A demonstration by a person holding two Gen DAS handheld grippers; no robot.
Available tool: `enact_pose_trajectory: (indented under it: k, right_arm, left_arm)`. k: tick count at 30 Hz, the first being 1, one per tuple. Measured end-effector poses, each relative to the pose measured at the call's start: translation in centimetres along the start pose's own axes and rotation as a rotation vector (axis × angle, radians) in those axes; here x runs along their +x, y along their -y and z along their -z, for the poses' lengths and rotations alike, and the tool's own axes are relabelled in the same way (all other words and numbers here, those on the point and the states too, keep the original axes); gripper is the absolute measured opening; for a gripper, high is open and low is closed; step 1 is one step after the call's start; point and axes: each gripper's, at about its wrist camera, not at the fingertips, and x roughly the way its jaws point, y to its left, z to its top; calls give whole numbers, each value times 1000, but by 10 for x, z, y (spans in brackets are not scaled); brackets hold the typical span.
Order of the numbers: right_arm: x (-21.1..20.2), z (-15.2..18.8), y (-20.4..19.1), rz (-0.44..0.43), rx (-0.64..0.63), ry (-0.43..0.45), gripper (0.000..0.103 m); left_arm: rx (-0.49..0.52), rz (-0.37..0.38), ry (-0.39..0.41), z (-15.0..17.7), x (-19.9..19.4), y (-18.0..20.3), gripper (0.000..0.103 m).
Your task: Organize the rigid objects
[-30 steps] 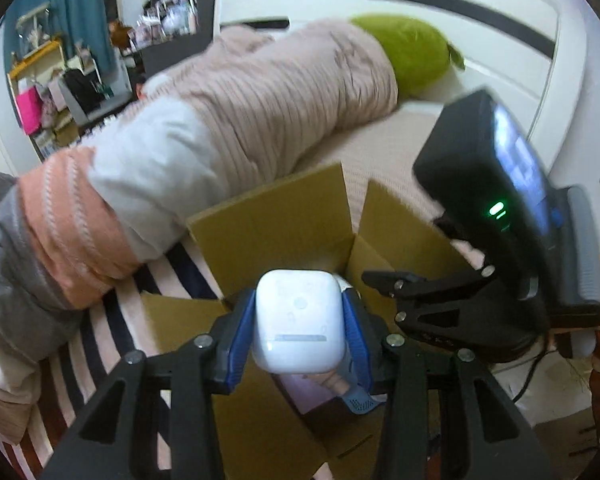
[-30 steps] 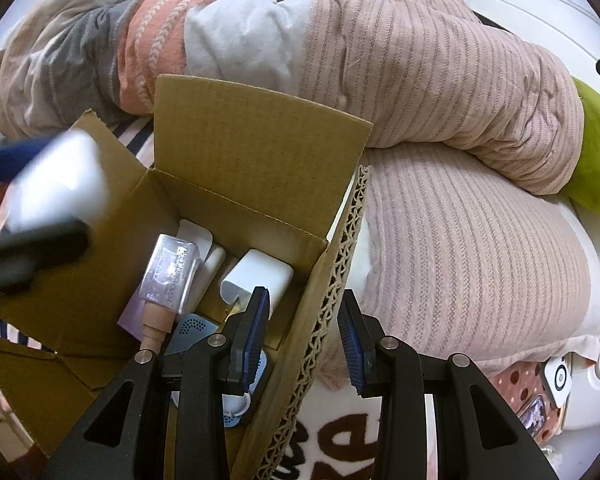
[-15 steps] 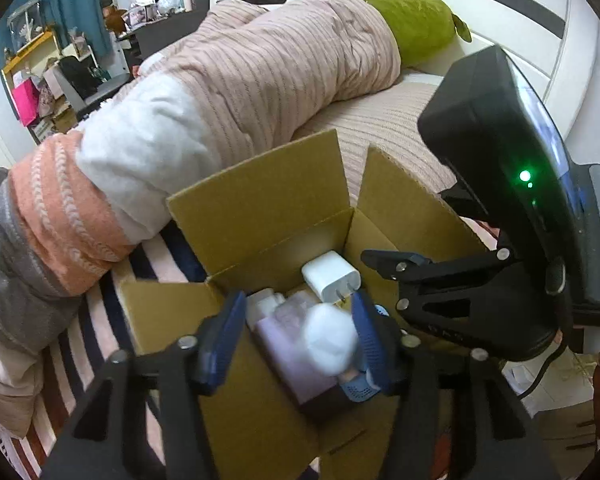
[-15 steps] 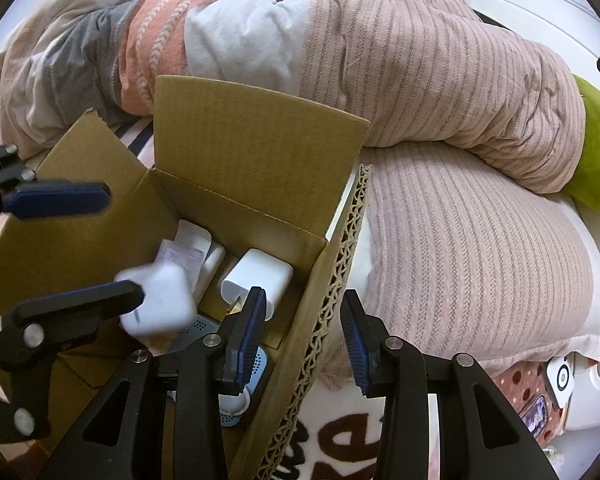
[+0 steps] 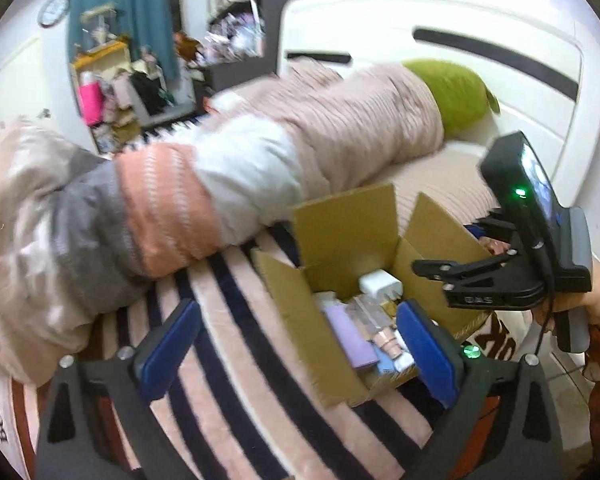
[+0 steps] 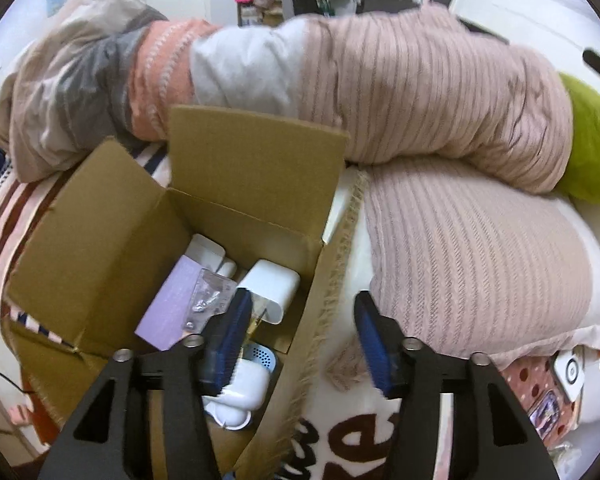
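An open cardboard box point(image 5: 346, 220) sits on the striped bedding and holds several small items. Among them are a white charger point(image 6: 272, 288), a purple box point(image 6: 172, 304), a clear packet point(image 6: 208, 300) and a rounded white case point(image 6: 240, 384). My left gripper point(image 5: 300, 350) hangs to the box's near left over the stripes; its jaws are opening wide with nothing between them. My right gripper point(image 6: 302, 342) straddles the box's right wall point(image 6: 320, 320). Its jaws are opening and the pads stand off the cardboard. In the left wrist view the right gripper point(image 5: 446, 248) reaches in over the box's right side.
A long rolled blanket point(image 6: 380, 80) in pink, white, orange and grey lies behind the box. A green pillow point(image 5: 456, 96) rests against the white headboard point(image 5: 500, 20). A cluttered room with shelves lies beyond the bed at the upper left.
The left gripper let go of the white case, which dropped into the box, then opened wide and drew back to the left. The right gripper's jaws widened around the box wall.
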Motion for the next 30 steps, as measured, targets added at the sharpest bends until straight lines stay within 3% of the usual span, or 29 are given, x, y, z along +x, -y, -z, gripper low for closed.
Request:
enact_pose_trajectory:
  k: [2,4,7,13,17,21,26,30]
  right_arm:
    - [-18,2,-5,-4,-1,61,65]
    - [-38,3,-11,-38,12,132,87]
    - [-71,11,-20,-105,47,260,102]
    - [-115,35,-61,-241,-23,429,103]
    - [-114,52,-91,-275,-95,419,103]
    - [-108,63,-102,-285,-83,405,103]
    - [-111,69,-107,-223,-98,404,103]
    - [-115,73,-105,-222,-83,403,103]
  left_arm:
    - [-24,-31,27,7,-15,-7,98]
    - [-51,-71,48,15,-30,-15,98]
    - [-98,-161,74,30,-51,-25,100]
    - [-185,-245,129,69,-85,-43,102]
    - [-253,-264,111,93,-91,-55,102]
    - [-279,-272,93,109,-94,-62,102]
    - [-309,-279,83,119,-97,-67,102]
    - [-313,-281,88,120,-100,-65,102]
